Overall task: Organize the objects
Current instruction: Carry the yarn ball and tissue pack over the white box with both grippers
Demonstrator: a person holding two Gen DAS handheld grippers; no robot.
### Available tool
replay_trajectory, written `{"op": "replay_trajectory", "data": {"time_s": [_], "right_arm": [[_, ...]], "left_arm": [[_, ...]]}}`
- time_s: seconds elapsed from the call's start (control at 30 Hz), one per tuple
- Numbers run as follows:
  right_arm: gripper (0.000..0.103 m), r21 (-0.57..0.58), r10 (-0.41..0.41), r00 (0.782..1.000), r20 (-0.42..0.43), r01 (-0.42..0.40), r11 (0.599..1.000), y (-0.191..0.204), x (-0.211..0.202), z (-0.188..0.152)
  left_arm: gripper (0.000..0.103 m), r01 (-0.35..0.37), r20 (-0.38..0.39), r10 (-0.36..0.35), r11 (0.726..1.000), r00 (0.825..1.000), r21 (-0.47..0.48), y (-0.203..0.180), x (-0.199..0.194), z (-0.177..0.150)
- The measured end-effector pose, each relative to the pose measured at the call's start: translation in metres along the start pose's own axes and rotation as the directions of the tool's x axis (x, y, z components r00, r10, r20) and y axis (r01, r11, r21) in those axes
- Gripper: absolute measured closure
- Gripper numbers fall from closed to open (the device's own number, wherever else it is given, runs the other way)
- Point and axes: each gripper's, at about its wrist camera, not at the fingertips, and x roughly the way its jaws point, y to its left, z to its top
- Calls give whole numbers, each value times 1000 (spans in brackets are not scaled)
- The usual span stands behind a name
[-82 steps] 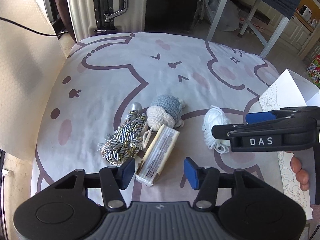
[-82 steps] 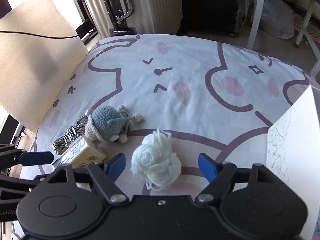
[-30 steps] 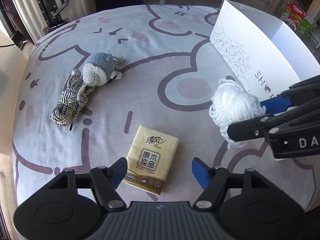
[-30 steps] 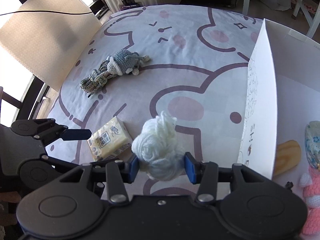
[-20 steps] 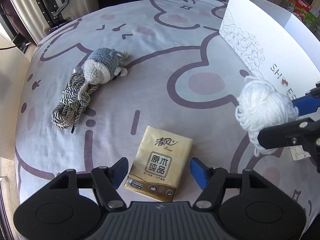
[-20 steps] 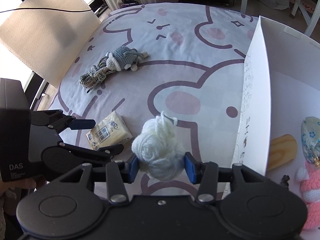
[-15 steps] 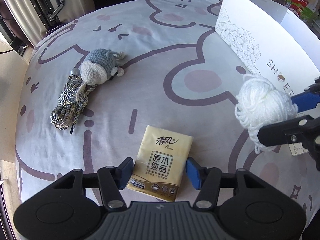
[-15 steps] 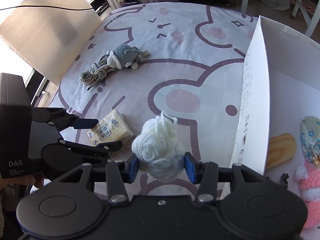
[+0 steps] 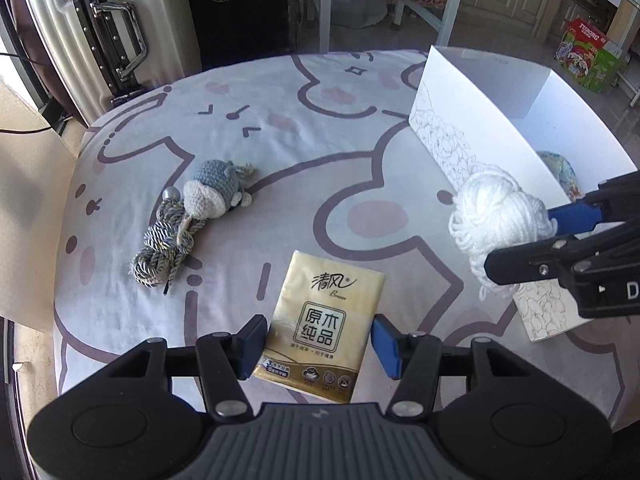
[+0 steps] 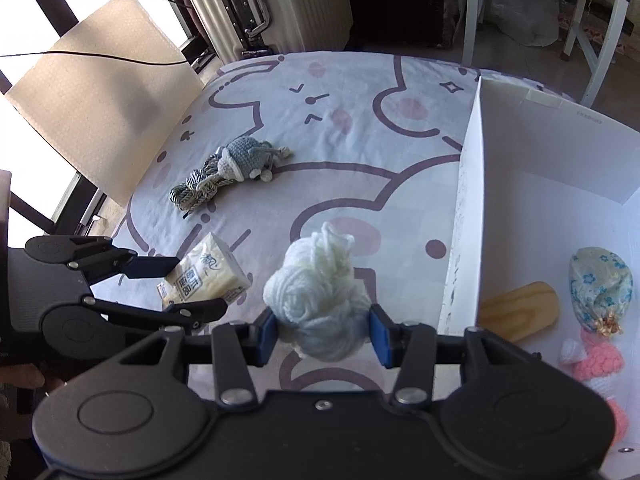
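On the bed's cartoon-print sheet (image 9: 320,128), left gripper (image 9: 318,340) sits low over the tissue pack (image 9: 326,326), blue pads either side of it: left pad touching the pack's edge, right pad just shy of it, so closing on it but can't tell if it's actually clamped. Side view from the right wrist shows the tissue pack (image 10: 206,276) between those two fingers, tilted, one corner up. Right gripper (image 10: 323,334) is pinched on the white yarn ball (image 10: 320,300), both pads pressed into it, ball off the sheet and just beside the outer wall of the white box (image 10: 466,216). From the left wrist the yarn ball (image 9: 498,212) reads right against that box wall (image 9: 472,120), not over the rim. Inside the box: wooden piece (image 10: 520,312), floral fabric pouch (image 10: 600,284), pink crochet toy (image 10: 598,364). Further up the sheet, grey-blue crochet toy (image 9: 218,192) lies touching a coil of twisted rope (image 9: 166,248), both well apart from the grippers. Silver suitcase (image 9: 112,24) stands past the bed edge.
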Motion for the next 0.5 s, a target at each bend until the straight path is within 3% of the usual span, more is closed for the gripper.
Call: {"op": "replay_trajectory", "data": {"time_s": [0.5], "right_arm": [[54, -17, -13, 986, 168, 16, 1000, -4, -55, 3]], "left_arm": [[45, 7, 143, 4, 997, 990, -76, 5, -66, 20]]}}
